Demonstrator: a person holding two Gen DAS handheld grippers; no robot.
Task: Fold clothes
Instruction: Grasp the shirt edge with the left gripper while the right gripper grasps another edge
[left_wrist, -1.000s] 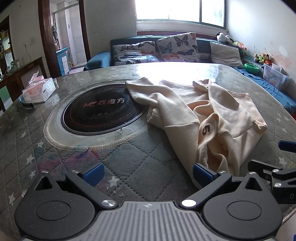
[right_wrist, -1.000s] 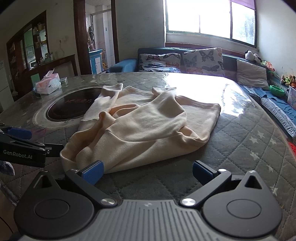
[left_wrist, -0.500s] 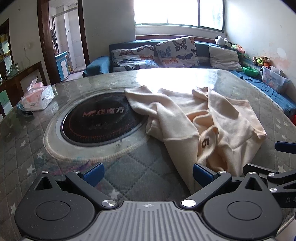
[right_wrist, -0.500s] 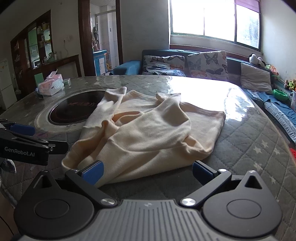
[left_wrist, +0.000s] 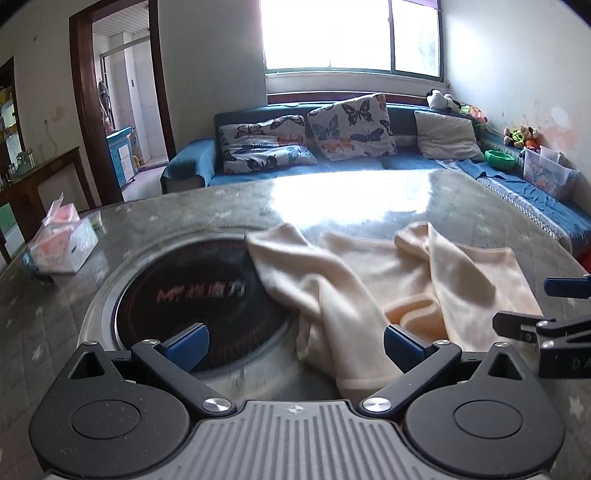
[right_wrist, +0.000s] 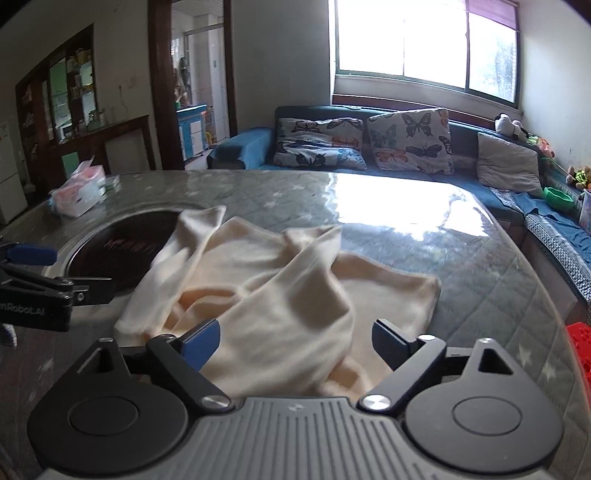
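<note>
Cream garment lying crumpled and unfolded on the quilted table, one sleeve draped over the round cooktop; no fold is made, so the whole task remains. Left gripper and right gripper, fingers apart and empty, hover at the garment's near edge. Compared with one second ago, both have advanced and tilted up toward the garment.
</note>
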